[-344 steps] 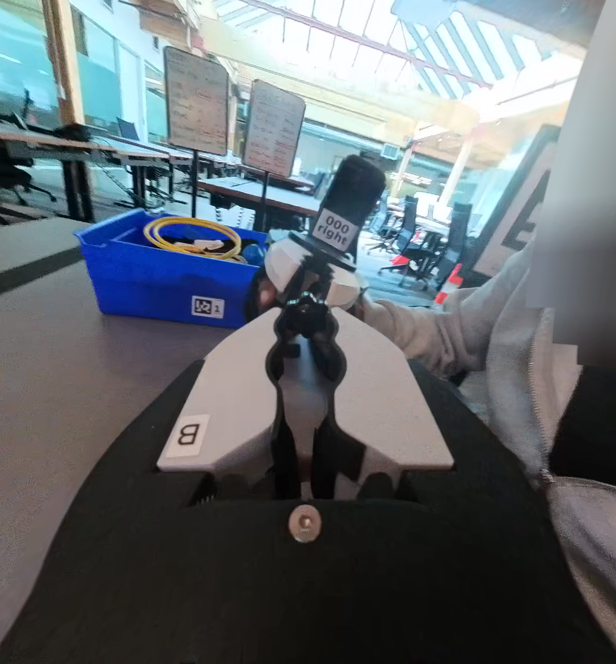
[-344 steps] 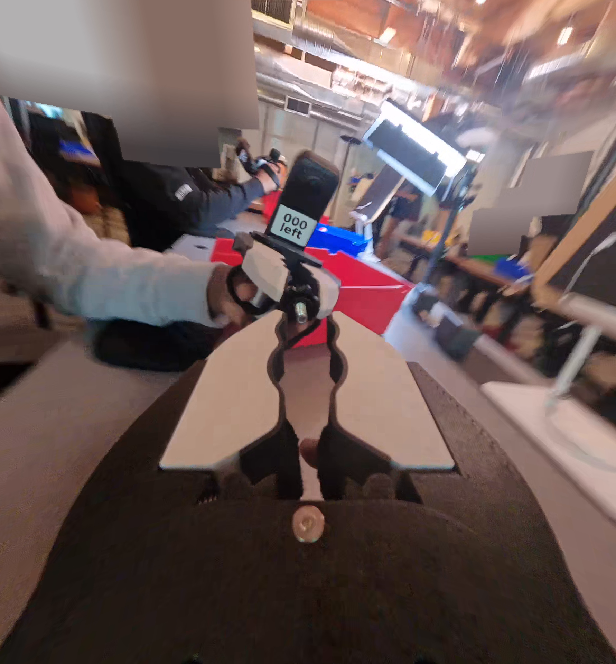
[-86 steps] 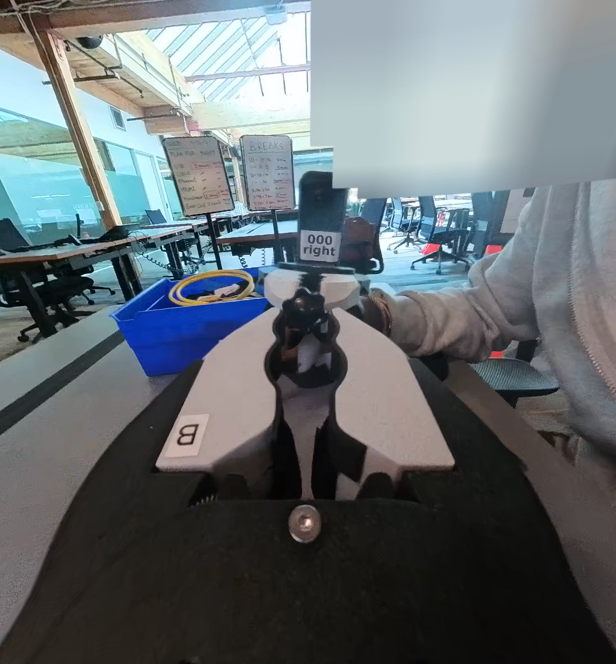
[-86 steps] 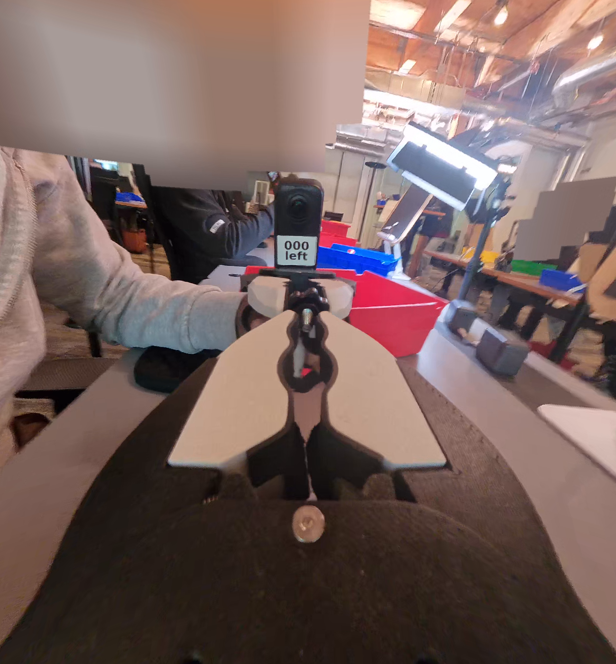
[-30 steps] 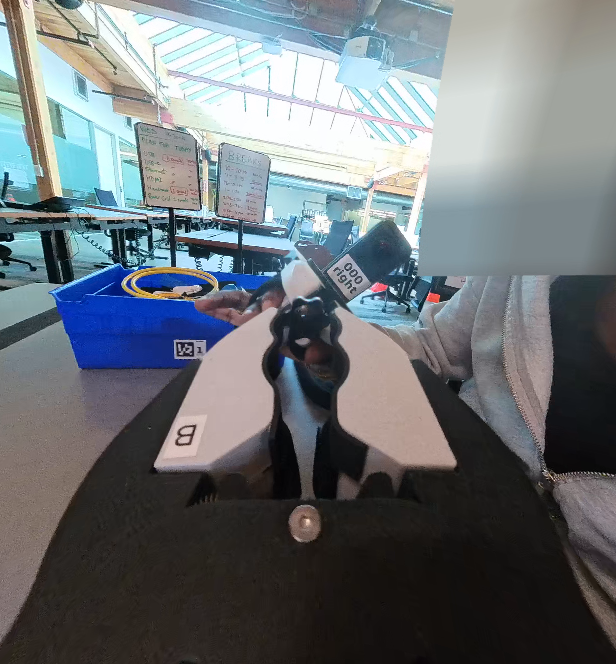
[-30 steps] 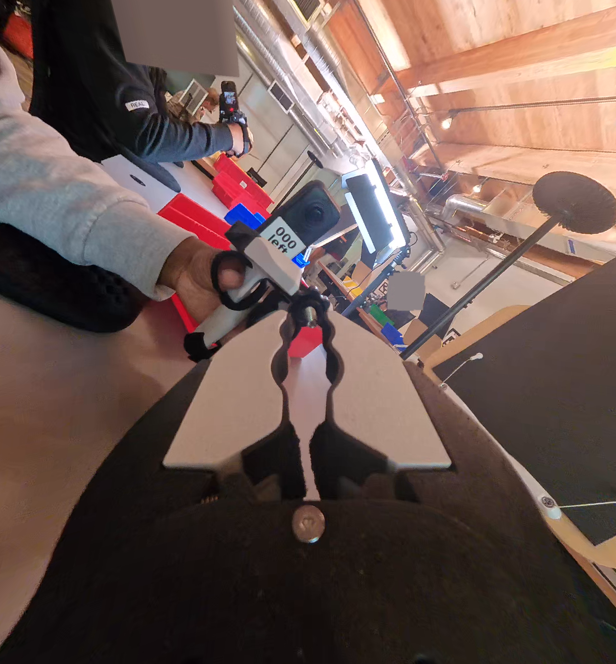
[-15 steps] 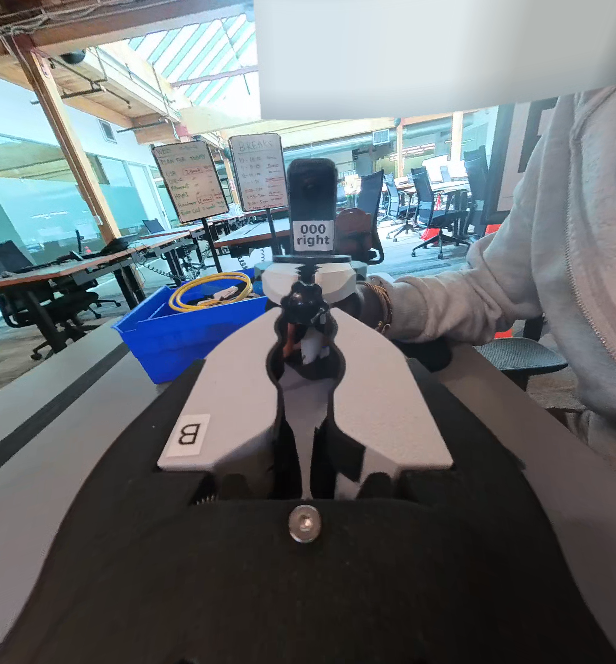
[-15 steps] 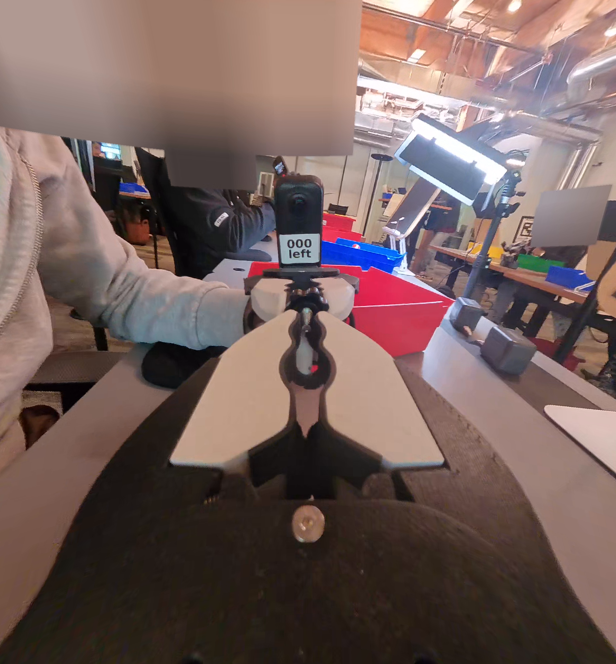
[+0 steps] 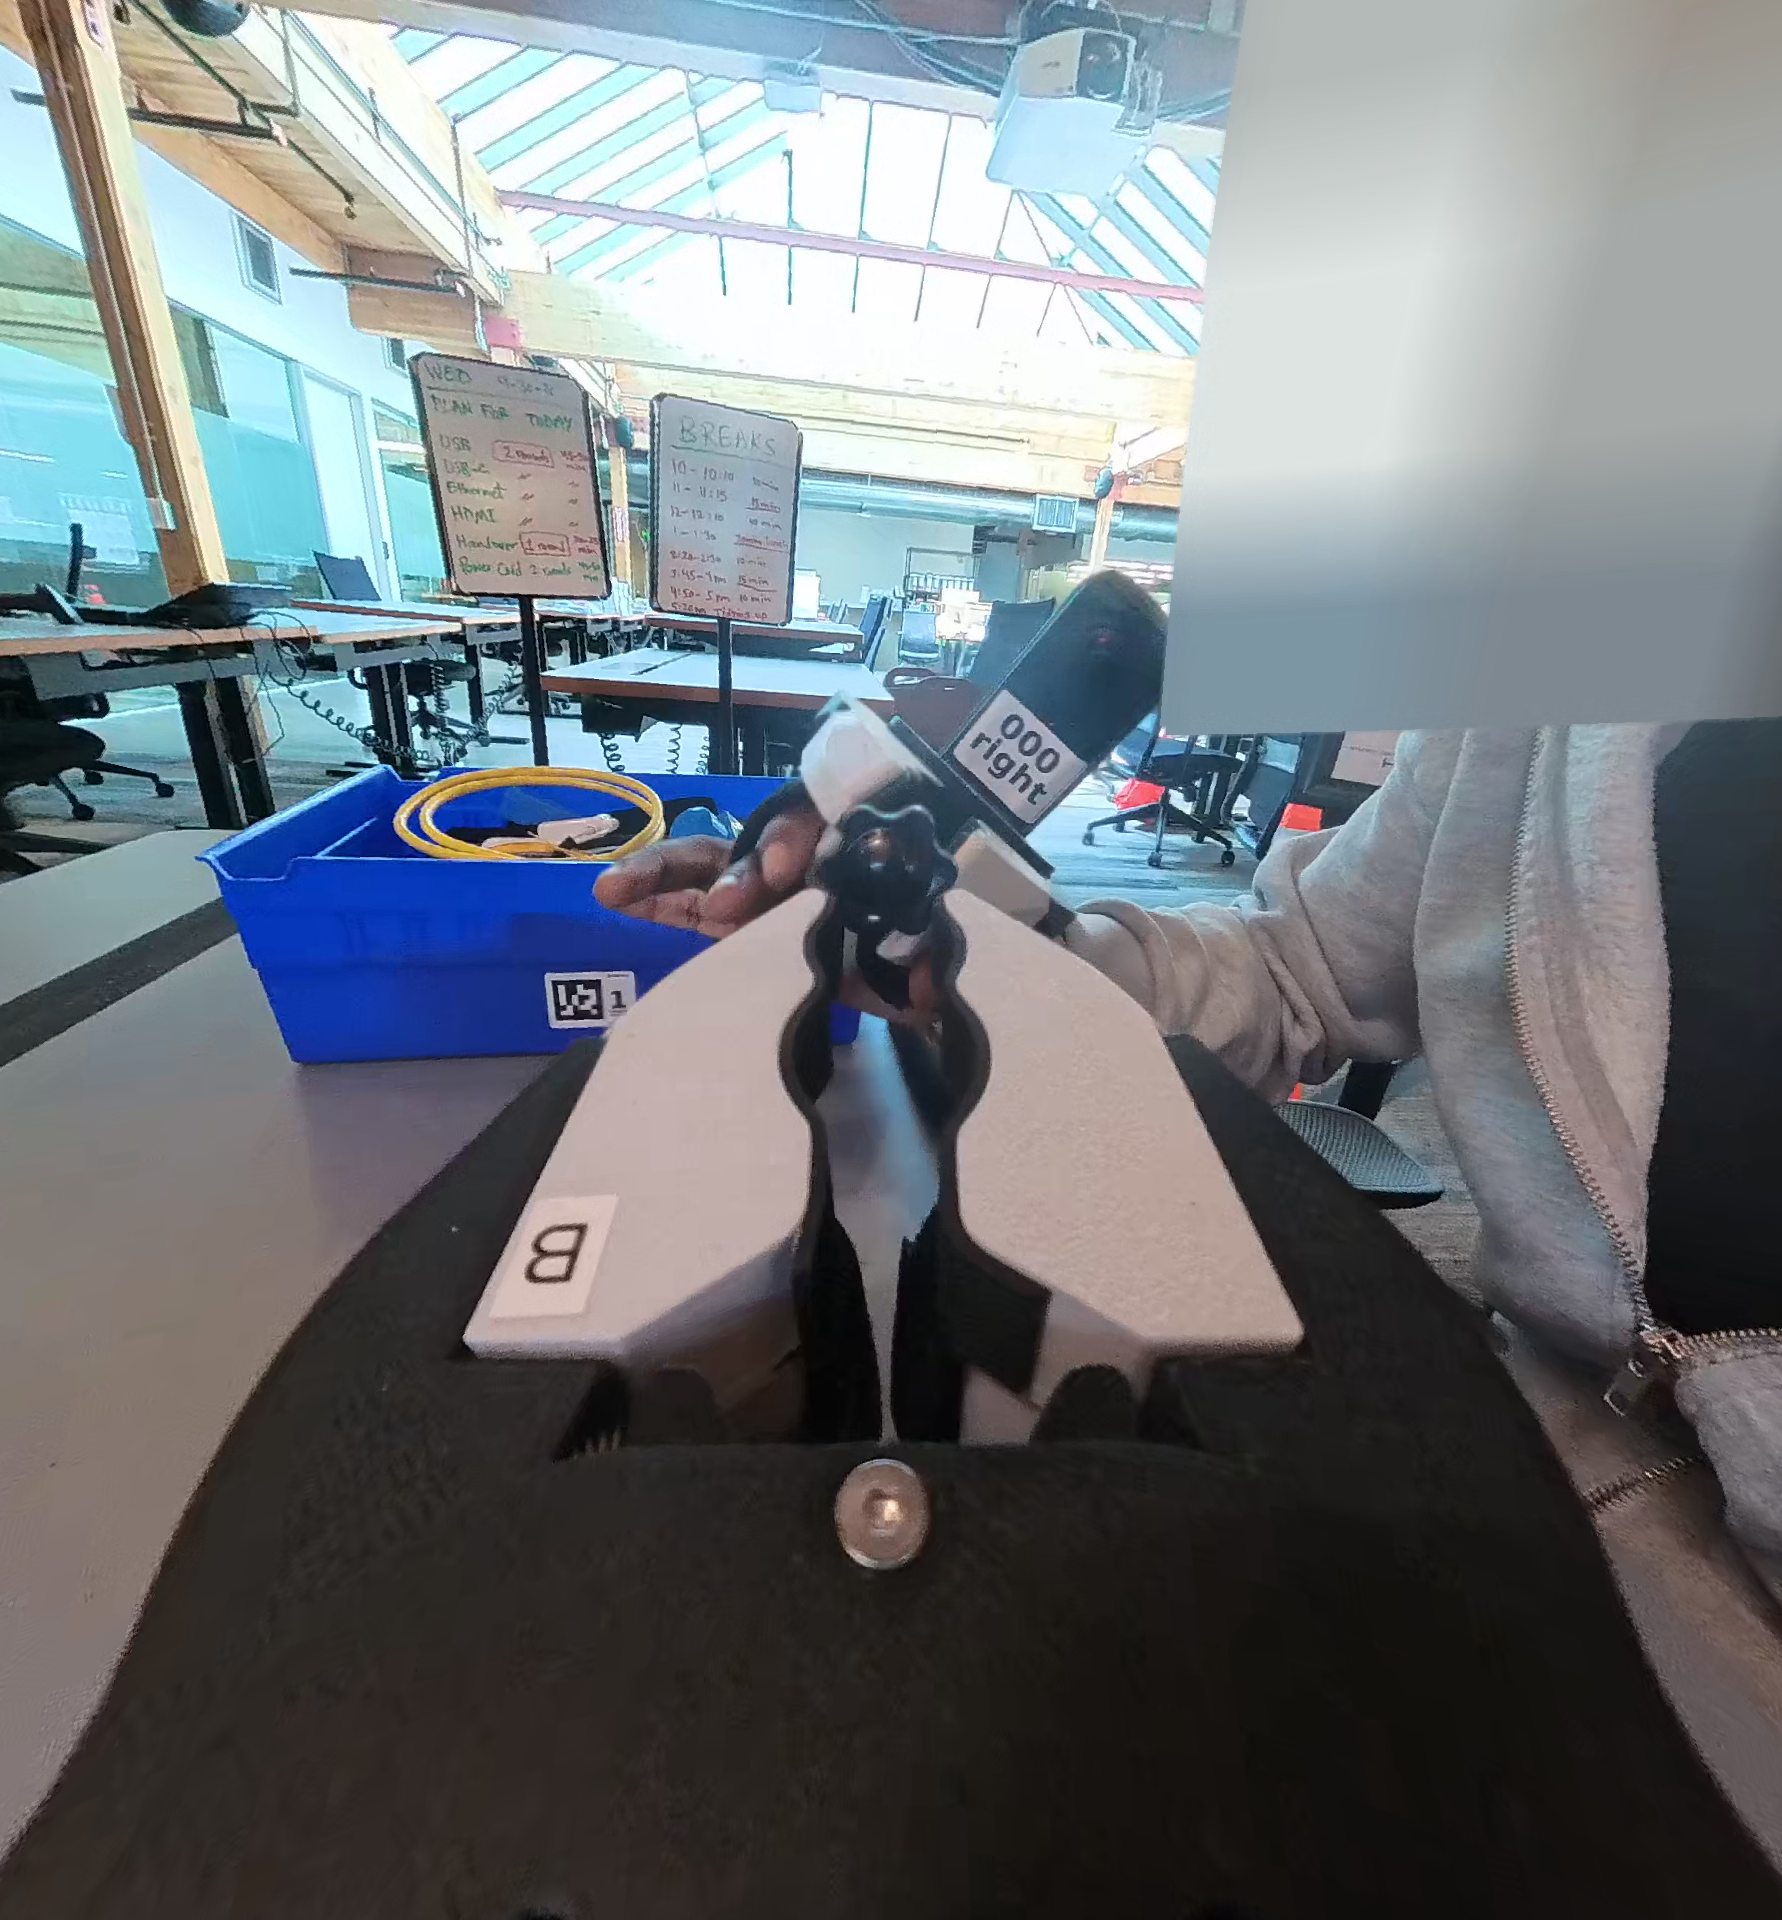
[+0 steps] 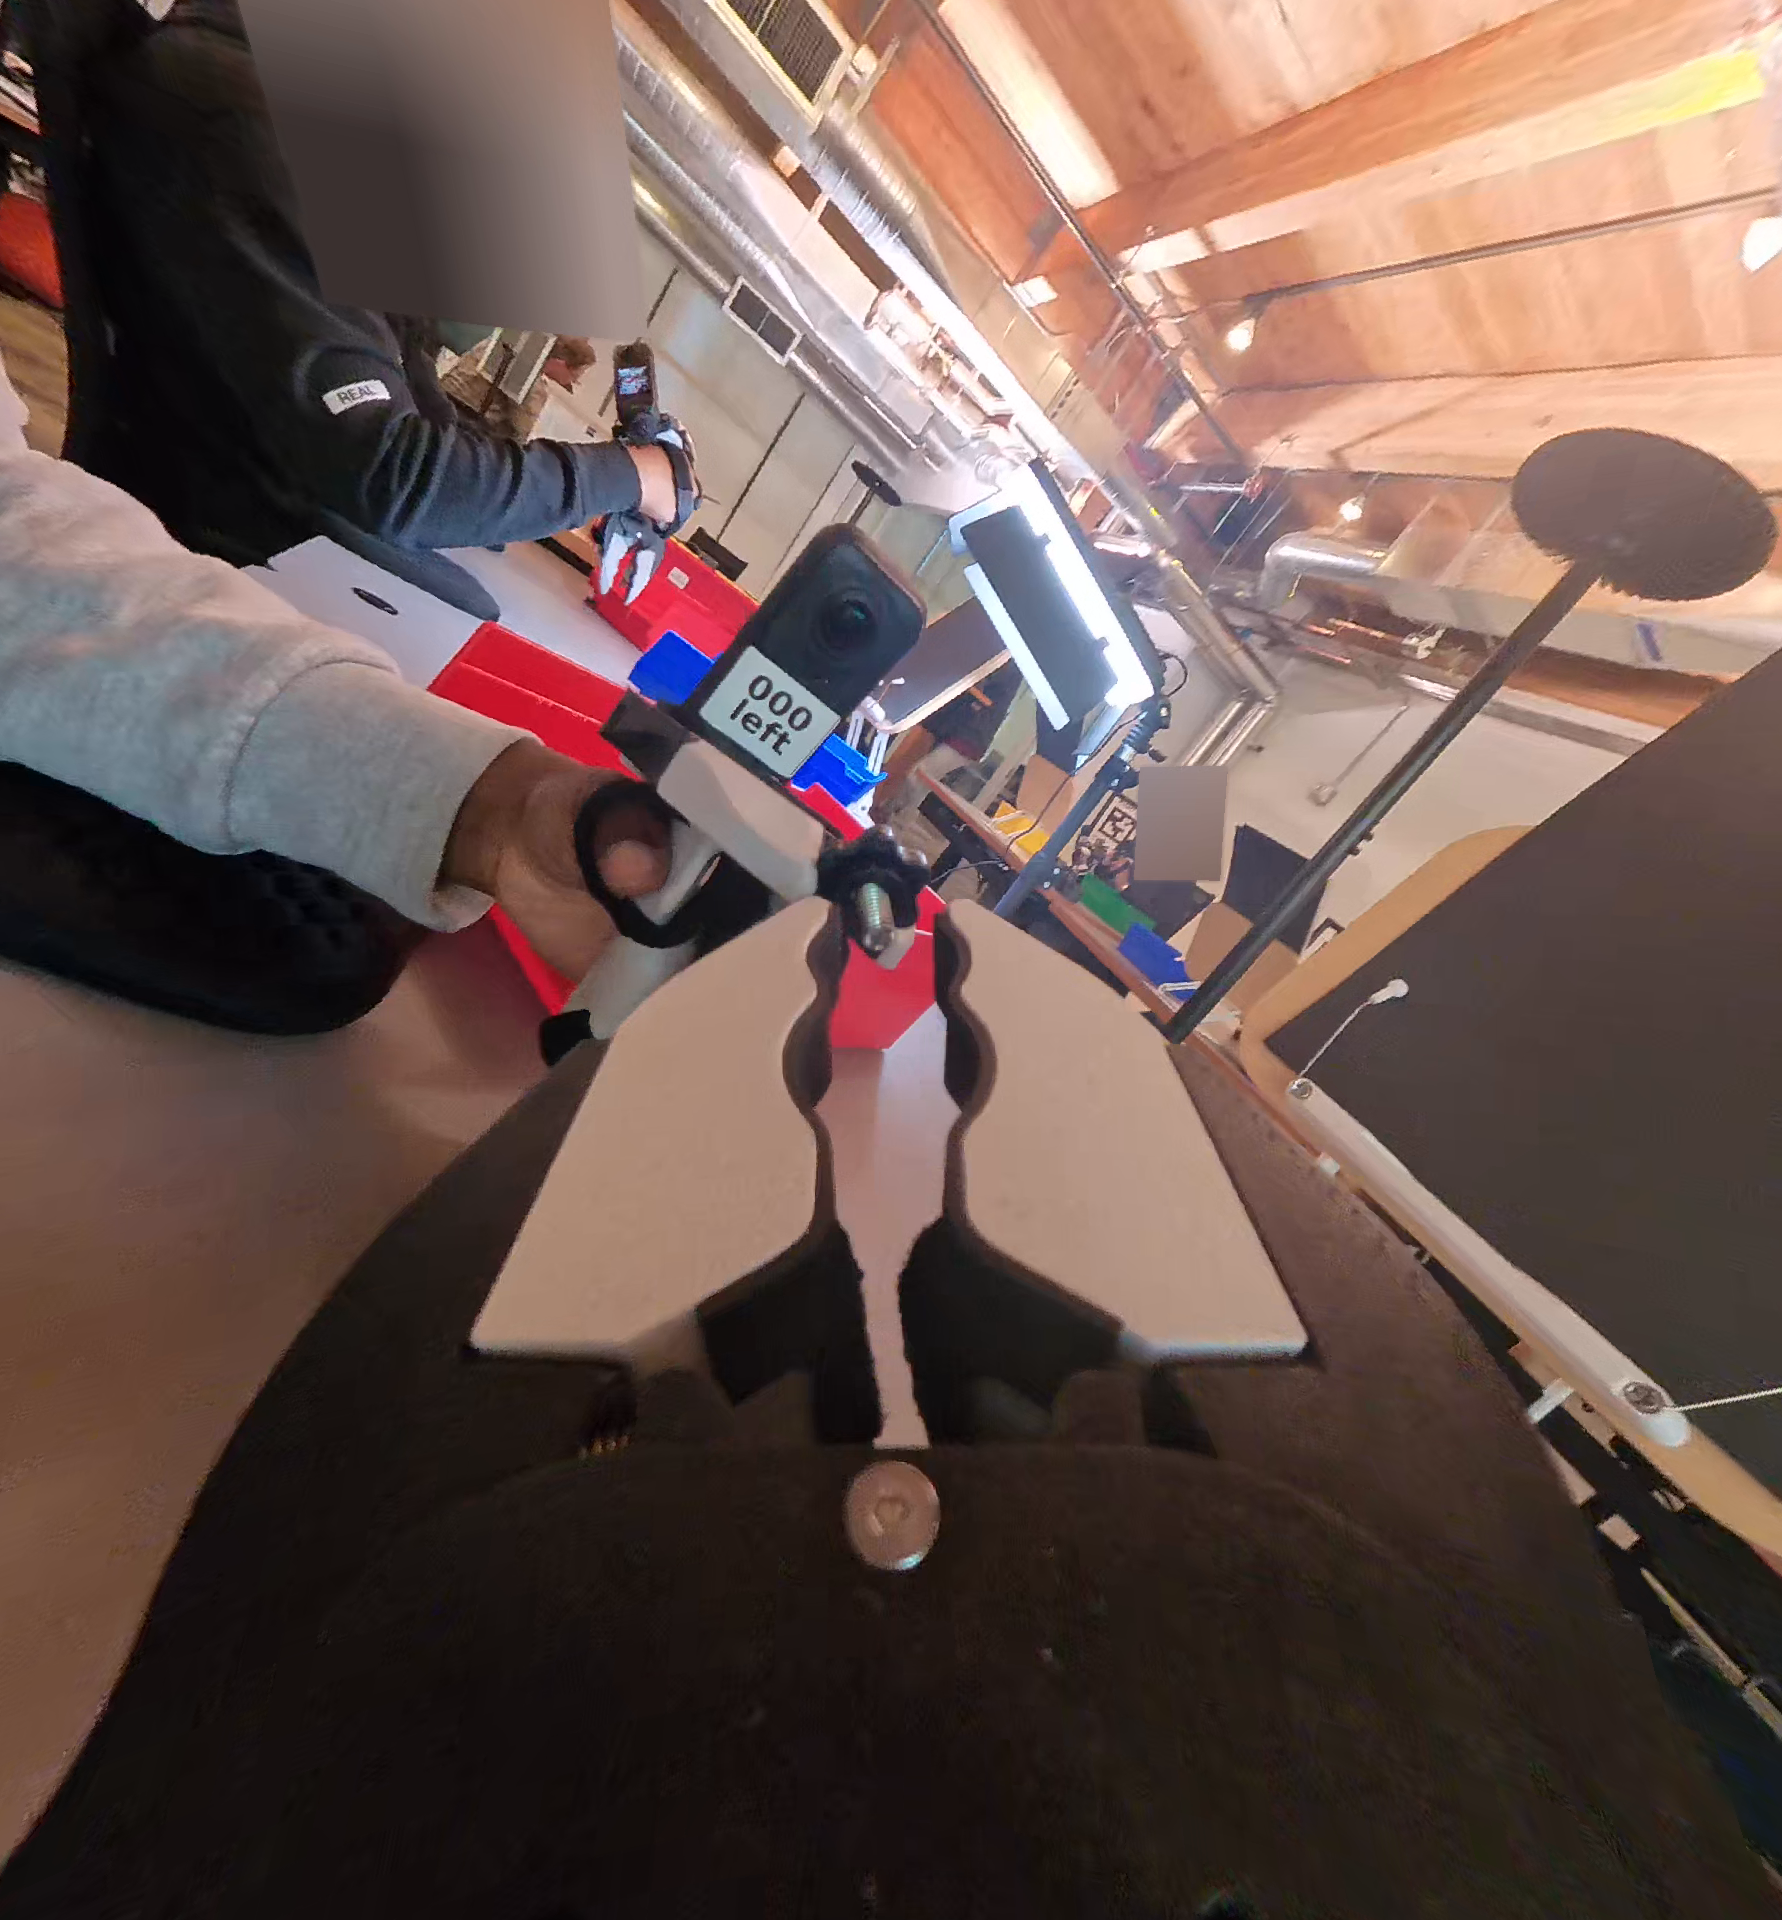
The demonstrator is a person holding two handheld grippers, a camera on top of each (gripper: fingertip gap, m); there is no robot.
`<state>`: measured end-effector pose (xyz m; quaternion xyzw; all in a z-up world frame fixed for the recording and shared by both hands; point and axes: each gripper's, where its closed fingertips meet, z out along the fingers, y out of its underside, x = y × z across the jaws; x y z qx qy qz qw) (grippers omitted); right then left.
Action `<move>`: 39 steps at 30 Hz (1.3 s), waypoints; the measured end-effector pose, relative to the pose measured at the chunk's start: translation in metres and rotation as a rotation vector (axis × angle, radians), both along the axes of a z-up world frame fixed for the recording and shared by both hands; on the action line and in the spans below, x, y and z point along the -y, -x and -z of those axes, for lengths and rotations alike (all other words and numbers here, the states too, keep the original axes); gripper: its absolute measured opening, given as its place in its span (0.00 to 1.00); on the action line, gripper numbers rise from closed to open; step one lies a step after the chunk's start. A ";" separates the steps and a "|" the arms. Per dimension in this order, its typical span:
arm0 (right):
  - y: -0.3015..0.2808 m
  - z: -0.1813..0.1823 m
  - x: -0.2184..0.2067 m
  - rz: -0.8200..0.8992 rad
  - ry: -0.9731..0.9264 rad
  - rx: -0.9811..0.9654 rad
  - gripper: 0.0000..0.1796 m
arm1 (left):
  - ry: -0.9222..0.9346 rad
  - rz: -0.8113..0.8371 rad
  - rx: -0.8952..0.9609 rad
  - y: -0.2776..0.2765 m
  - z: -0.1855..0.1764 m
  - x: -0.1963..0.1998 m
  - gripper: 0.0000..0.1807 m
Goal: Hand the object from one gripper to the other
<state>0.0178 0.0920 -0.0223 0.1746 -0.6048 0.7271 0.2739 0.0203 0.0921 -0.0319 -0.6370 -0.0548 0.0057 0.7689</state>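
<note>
- The object (image 9: 902, 948) is very small. I think it is the little white bit right where the two tools meet, up in the air above the table (image 9: 139, 1195).
- The left gripper (image 9: 885, 935) has its two fingers close together, with only a thin gap. I cannot tell if they are pinching the object.
- The right gripper (image 10: 882, 935) has let go. Its fingers stand apart, and only the table shows between them.
- Half a second ago the two tools faced each other straight and level, and the right one's fingers met at the bottom. Now the right one is tipped over sideways and its fingers have spread.
- I think this means the right gripper does not have the object now. If anything has it, the left one does, so the pass to the right is not done.
- The right hand (image 9: 700, 883) has its fingers stretched out, off the handle.
- The left hand (image 10: 544, 862) has one finger through the black ring.
- Behind them are a blue bin (image 9: 399, 935) with a yellow cable (image 9: 528, 821), and a red bin (image 10: 871, 1013).
- A black knob on each tool sits right in front of the white bit and covers part of it. What the object really is, I cannot make out.
</note>
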 end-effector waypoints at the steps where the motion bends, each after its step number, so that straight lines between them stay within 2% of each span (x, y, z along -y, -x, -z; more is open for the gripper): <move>1: -0.001 0.000 0.000 0.002 0.000 -0.011 0.09 | -0.002 0.007 0.003 -0.001 0.000 0.000 0.08; 7: -0.003 0.004 0.002 -0.031 -0.041 0.021 0.03 | 0.005 0.015 -0.019 -0.004 0.000 -0.002 0.08; 10: -0.005 0.007 0.002 -0.162 -0.070 0.253 0.03 | 0.028 -0.100 -0.202 0.001 -0.001 0.000 0.23; 11: -0.006 0.010 0.003 -0.219 -0.088 0.369 0.03 | 0.046 -0.119 -0.253 0.000 0.000 0.000 0.24; 13: -0.005 0.014 0.003 -0.298 -0.104 0.525 0.03 | 0.067 -0.085 -0.261 -0.005 0.001 -0.003 0.23; 16: -0.006 0.015 0.003 -0.323 -0.107 0.563 0.03 | 0.063 -0.076 -0.234 -0.005 0.002 -0.003 0.13; 20: -0.003 0.014 0.004 -0.274 -0.091 0.505 0.04 | 0.044 -0.057 -0.126 -0.001 0.001 -0.001 0.13; 21: -0.001 0.013 0.004 -0.238 -0.068 0.452 0.07 | 0.025 -0.045 -0.094 -0.001 -0.001 -0.001 0.13; 23: 0.002 0.009 0.003 -0.131 -0.033 0.263 0.13 | -0.017 -0.019 0.000 0.001 -0.004 0.000 0.13; 26: -0.002 0.007 0.003 0.001 -0.045 -0.028 0.15 | -0.068 0.039 0.122 0.001 -0.008 0.002 0.13; 28: -0.005 0.006 0.004 0.043 -0.039 -0.129 0.13 | -0.090 0.081 0.167 -0.002 -0.009 0.002 0.13; 36: -0.009 0.006 0.004 0.049 -0.050 -0.187 0.03 | -0.053 0.103 0.170 -0.006 -0.004 -0.002 0.13; 39: -0.008 0.007 0.005 0.014 -0.069 -0.097 0.03 | -0.031 0.057 0.080 -0.005 -0.003 -0.002 0.13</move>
